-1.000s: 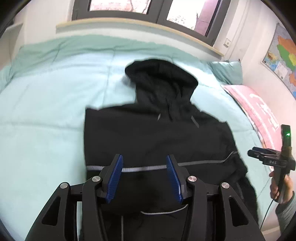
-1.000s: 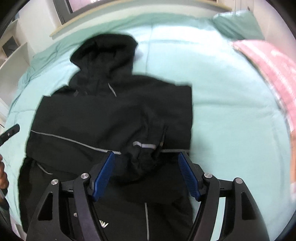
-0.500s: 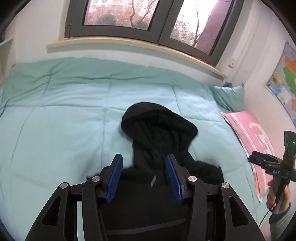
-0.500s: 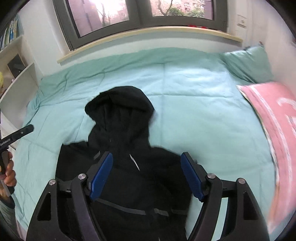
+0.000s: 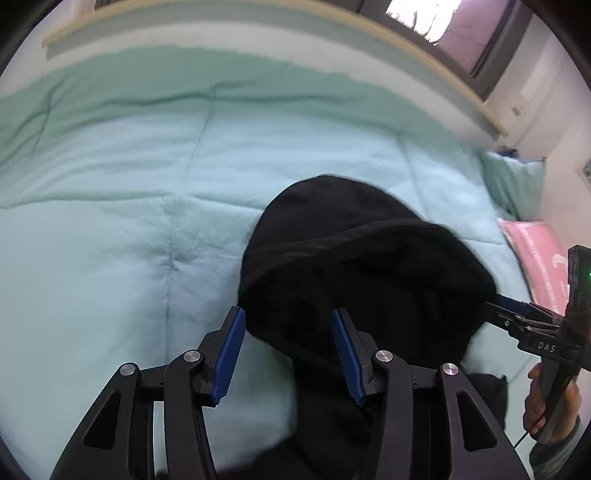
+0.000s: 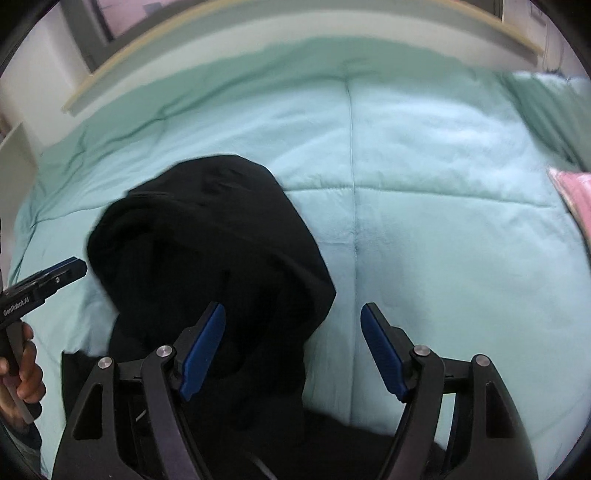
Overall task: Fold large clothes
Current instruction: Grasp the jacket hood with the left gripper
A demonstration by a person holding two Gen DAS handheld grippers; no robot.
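A black hooded jacket lies on the mint green bed. Its hood (image 5: 362,266) fills the middle of the left wrist view and shows at left centre in the right wrist view (image 6: 207,240). My left gripper (image 5: 288,354) is open and empty, its jaws straddling the hood's left edge. My right gripper (image 6: 293,350) is open and empty, over the hood's right edge. Each gripper also shows in the other's view, the right one (image 5: 517,317) at the hood's right side and the left one (image 6: 55,277) at its left side.
The mint green quilt (image 6: 424,155) spreads on all sides of the hood. A pink pillow (image 5: 535,254) and a green pillow (image 5: 517,181) lie at the right edge of the bed. A windowsill (image 5: 258,18) runs along the far wall.
Both grippers have moved forward from over the jacket's body up to the hood and come down close to it. The jaws have stayed open.
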